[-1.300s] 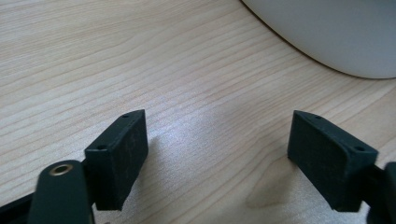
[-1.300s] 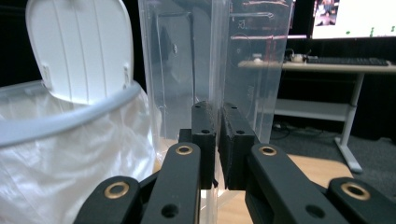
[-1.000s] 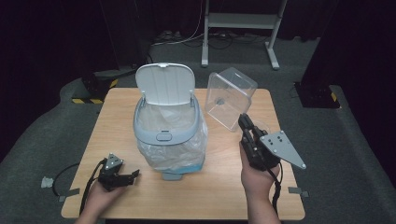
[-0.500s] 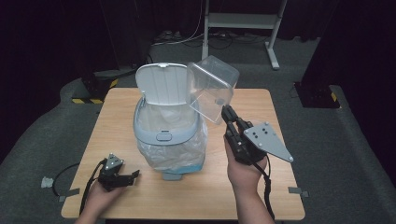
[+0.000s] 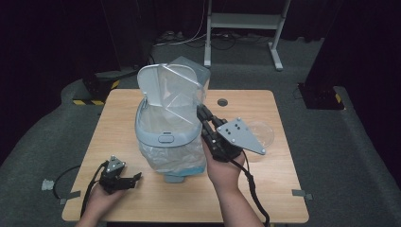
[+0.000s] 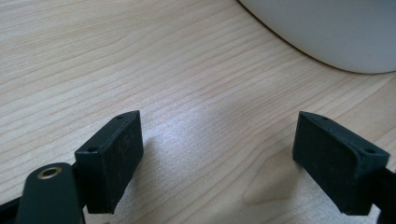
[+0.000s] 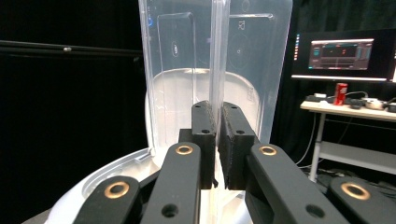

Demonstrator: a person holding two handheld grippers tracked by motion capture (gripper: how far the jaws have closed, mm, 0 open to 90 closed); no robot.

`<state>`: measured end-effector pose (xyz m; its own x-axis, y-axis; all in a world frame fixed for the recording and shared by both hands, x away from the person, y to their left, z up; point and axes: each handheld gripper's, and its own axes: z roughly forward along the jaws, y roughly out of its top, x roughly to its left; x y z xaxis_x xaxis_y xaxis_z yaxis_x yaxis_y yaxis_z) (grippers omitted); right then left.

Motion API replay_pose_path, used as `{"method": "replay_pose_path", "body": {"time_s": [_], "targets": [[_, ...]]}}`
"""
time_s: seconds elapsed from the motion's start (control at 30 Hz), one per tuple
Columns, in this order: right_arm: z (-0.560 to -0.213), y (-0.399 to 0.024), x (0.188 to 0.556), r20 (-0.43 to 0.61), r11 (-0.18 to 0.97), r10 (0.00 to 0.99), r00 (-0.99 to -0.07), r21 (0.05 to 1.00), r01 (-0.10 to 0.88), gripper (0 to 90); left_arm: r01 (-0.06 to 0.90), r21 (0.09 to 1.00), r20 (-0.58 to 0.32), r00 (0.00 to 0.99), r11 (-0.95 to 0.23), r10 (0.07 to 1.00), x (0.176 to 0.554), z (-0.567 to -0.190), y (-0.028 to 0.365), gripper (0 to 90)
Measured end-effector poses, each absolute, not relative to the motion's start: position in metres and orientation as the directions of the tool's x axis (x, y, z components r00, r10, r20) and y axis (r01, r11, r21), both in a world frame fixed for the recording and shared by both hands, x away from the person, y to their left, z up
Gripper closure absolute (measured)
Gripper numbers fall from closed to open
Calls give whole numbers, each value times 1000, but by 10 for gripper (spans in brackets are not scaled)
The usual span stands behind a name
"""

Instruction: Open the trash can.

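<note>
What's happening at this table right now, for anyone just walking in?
A person works at a wooden table with a gripper in each hand. The right gripper is shut on the wall of a clear plastic container and holds it tilted above the open bin, which is lined with a plastic bag and has its lid up. The left gripper rests on the table near the bin, jaws open, holding nothing. A clear round lid lies on the table to the right.
</note>
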<state>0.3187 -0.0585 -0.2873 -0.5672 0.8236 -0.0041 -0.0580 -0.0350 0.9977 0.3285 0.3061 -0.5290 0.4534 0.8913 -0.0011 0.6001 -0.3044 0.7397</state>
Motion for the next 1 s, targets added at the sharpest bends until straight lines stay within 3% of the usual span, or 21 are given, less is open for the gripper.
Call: {"method": "replay_pose_path", "body": {"time_s": [0.77, 0.8, 0.83, 0.87, 1.0], "targets": [[-307, -8, 329, 6, -2, 786, -618, 1000, 7, 850, 598, 739, 0, 460, -310, 888, 328, -529, 306, 161], [-309, -7, 330, 21, 8, 778, -627, 999, 44, 786, 596, 740, -1, 464, -312, 886, 329, -529, 306, 161], [-309, -7, 330, 21, 8, 778, -627, 999, 44, 786, 596, 740, -1, 464, -312, 886, 329, -529, 306, 160], [-311, -8, 330, 46, 1, 771, -635, 997, 73, 680, 593, 741, 1, 469, -316, 883, 329, -529, 306, 160], [-311, -21, 325, 37, 1, 793, -609, 998, 61, 652, 592, 740, 2, 471, -318, 882, 329, -529, 306, 159]]}}
